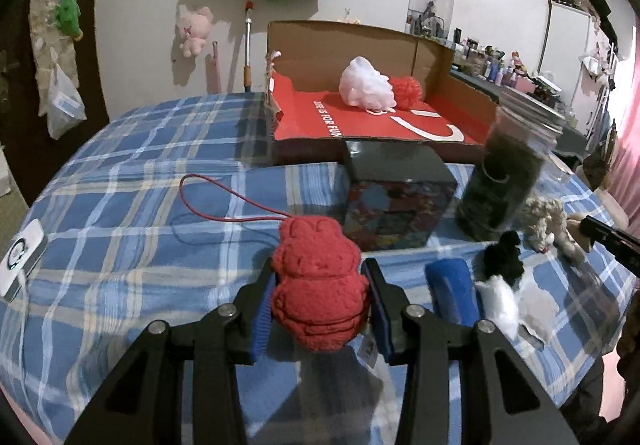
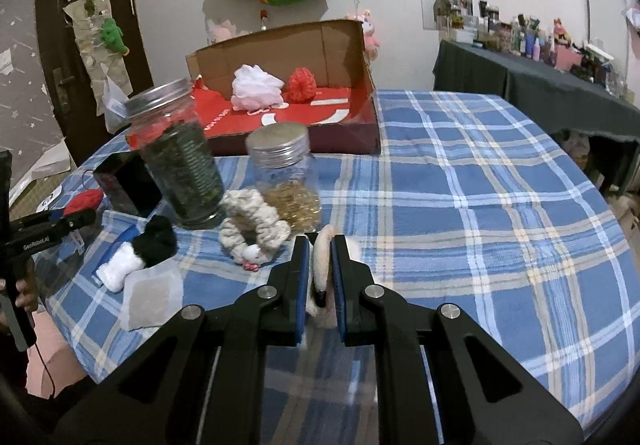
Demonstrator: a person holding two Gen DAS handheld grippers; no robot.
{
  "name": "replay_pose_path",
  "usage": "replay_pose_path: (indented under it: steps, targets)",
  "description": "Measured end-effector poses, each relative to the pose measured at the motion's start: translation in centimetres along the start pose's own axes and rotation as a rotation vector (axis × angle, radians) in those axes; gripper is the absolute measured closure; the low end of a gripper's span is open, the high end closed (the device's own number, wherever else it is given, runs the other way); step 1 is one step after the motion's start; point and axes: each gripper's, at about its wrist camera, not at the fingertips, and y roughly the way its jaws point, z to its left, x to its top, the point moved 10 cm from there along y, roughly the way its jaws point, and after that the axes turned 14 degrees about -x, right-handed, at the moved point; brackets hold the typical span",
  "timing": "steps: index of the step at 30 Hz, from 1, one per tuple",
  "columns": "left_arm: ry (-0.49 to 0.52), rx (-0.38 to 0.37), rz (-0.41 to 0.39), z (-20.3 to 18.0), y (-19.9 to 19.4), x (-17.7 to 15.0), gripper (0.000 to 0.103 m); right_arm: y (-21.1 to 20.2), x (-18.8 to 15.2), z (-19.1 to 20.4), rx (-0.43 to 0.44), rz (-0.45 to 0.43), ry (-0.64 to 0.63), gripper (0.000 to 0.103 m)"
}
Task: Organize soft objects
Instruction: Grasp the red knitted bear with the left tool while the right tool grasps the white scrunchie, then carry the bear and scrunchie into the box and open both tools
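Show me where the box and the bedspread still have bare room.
Box: red floor free in front of the white puff and red pom-pom. Bedspread: wide bare plaid right of the box. Crowded around the jars and scrunchie.

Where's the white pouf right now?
The white pouf sits inside the cardboard box at the far end of the table, touching the red pompom on its right in both wrist views.

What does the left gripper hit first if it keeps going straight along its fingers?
Probably the dark printed box, just beyond the red plush that the left gripper holds; the cardboard tray sits further back. Depth unclear.
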Motion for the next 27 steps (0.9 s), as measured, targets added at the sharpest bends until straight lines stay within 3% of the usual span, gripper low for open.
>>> replay_pose_path:
  steps: [10,21,27]
  targets:
    - [0.015,-0.088,0.032,2.4,1.8,3.0,0.059,2.9,2.6,-2.3,0.058,0.09,0.035,0.092]
    - [0.106,-0.213,0.067,2.6,3.4,6.5,0.059,5.5,6.4,-2.5,0.283,0.164,0.04,0.092]
    - [0.178,-0.261,0.079,2.2,3.8,8.1,0.059,5.9,8.2,-0.9,0.334,0.159,-0.045,0.092]
